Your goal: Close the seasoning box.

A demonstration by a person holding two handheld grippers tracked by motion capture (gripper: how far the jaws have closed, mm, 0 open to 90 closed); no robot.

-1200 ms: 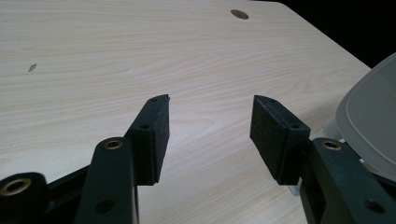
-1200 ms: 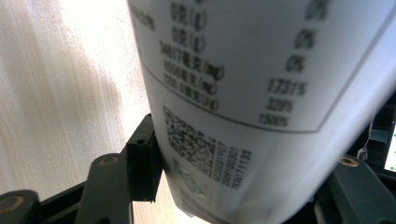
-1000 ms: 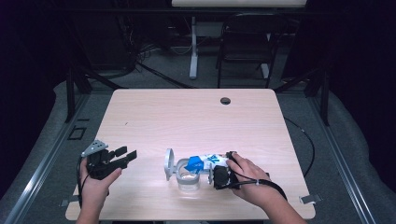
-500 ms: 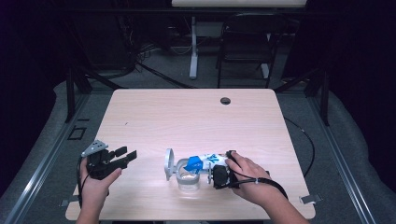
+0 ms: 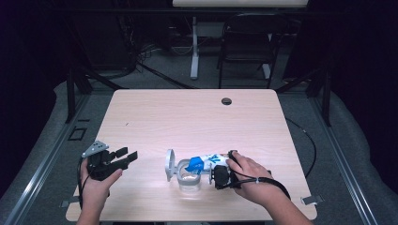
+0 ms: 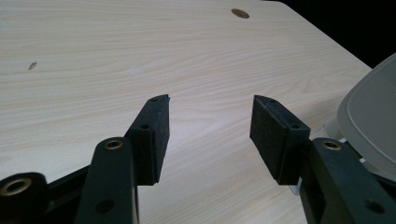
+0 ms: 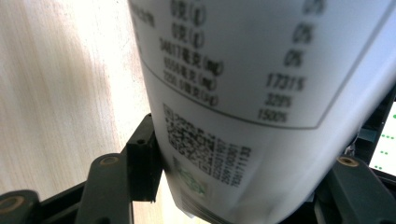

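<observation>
- High view: your right gripper is clamped on a white and blue packet, which lies tipped over the mouth of a clear container near the table's front edge. The container's hinged lid stands open on its left side. This looks like the step of emptying or lowering the packet into the container; next you would want to keep its lower end over the opening and hold the tilt steady.
- High view: your left gripper hangs over the front left corner, jaws apart and holding nothing, well clear of the container. The back of the table is bare apart from a cable hole, but the front edge is close to your work.
- Left gripper view: the jaws stand wide apart over bare wood, and the grey lid sits at the right, so you have room to reach in and brace it.
- Right gripper view: the jaws pinch the packet, its printed label and code facing the camera.
</observation>
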